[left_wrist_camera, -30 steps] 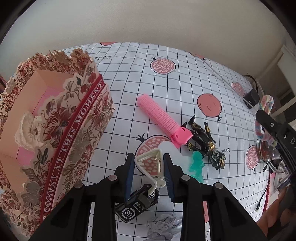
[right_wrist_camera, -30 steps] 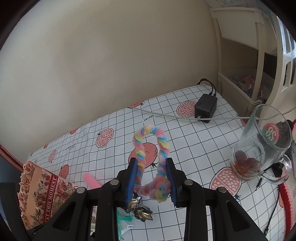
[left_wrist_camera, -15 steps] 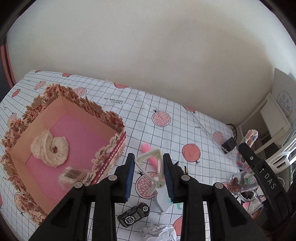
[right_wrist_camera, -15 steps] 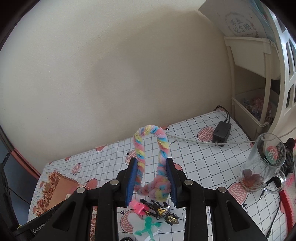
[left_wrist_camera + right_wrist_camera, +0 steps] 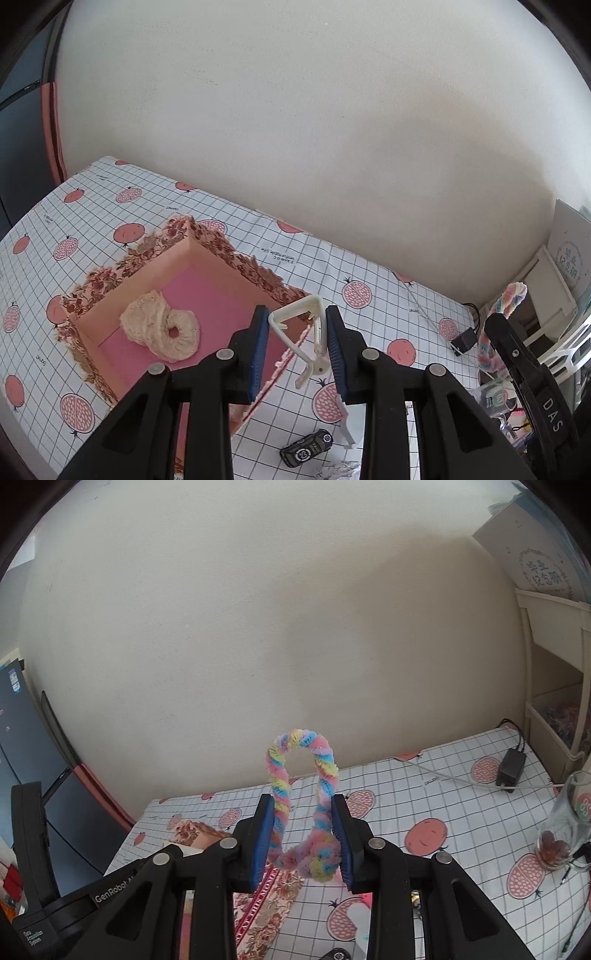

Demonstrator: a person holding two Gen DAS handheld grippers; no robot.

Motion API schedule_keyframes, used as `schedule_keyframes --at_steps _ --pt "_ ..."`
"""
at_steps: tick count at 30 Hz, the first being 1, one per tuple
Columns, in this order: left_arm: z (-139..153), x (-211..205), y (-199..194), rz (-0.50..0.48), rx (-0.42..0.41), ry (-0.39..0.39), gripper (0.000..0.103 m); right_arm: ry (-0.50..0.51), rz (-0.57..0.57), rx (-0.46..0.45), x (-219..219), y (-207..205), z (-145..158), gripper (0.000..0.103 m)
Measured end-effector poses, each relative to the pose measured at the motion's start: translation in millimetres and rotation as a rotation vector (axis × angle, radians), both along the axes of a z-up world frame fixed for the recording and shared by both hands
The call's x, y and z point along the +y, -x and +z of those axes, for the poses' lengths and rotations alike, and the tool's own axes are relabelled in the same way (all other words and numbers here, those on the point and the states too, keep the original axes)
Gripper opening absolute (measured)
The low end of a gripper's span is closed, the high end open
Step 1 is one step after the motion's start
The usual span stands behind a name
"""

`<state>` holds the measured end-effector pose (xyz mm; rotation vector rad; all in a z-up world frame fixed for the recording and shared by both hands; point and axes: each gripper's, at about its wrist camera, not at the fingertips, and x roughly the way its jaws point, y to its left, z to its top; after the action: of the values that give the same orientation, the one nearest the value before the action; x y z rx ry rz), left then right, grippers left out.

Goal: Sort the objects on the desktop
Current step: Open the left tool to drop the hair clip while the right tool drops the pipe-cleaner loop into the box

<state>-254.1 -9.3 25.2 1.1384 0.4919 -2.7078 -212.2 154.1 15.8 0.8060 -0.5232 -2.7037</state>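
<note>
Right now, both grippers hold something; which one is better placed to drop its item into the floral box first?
Left. The left gripper holds the white clip right at the floral box edge; the right gripper, with its pastel loop, looks farther off.

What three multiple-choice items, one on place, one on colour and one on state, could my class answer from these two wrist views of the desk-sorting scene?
1. Where does the cream lace scrunchie lie?
A. inside the floral box
B. beside the toy car
C. on the shelf

2. What colour is the floor of the floral box?
A. green
B. pink
C. black

3. What is the right gripper doing?
A. standing open and empty
B. clamping a glass
C. clamping the pastel twisted chenille loop

Answers:
1 A, the scrunchie rests on the box floor.
2 B, the lining under the scrunchie is pink.
3 C, both blue pads press the loop's sides, just as the left gripper clamps the cream plastic clip.
</note>
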Motion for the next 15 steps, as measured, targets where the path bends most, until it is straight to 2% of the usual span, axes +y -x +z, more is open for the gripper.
schedule_keyframes --at_steps 3,15 --pt "-1 -15 -3 0.033 -0.007 0.002 0.032 0.027 0.051 -0.025 -17 3 -7 0.034" --pt "-8 -73 -14 0.139 -0.018 -0.03 0.032 -0.022 0.219 -0.093 -96 6 -36 0.034"
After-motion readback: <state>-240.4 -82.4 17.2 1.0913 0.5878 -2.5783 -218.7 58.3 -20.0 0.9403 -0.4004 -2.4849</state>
